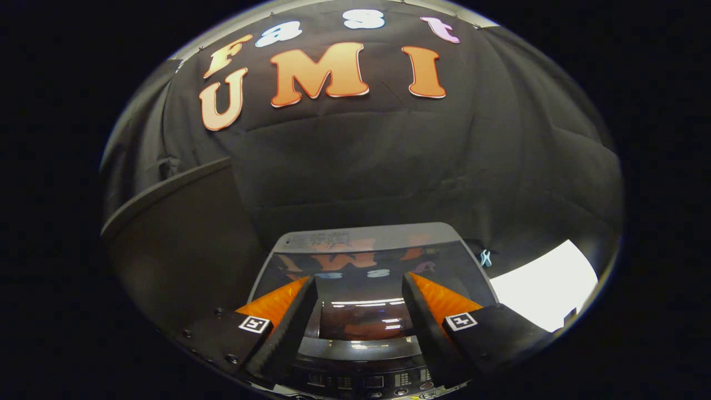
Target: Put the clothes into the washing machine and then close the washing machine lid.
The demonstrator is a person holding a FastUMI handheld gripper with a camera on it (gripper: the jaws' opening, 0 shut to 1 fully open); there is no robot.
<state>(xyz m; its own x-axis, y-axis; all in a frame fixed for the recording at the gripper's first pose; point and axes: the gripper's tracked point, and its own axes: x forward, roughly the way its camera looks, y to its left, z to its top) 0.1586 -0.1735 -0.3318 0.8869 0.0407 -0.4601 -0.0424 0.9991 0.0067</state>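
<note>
Gripper view: jaws [360, 278] apart, clamped on nothing, hovered above washer [364, 333]; glossy lid [361, 266] down flat between and beyond fingers [289, 328]; control panel [361, 382] nearest; white sheet [547, 289] beside

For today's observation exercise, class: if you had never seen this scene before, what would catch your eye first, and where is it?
First comes the washing machine, straight ahead of and below the gripper, its glossy dark lid lying shut and mirroring the booth. The open fingers frame that lid, holding nothing. Next comes a bright white sheet just past the machine's right side, with a small pale blue clip beside it.
</note>
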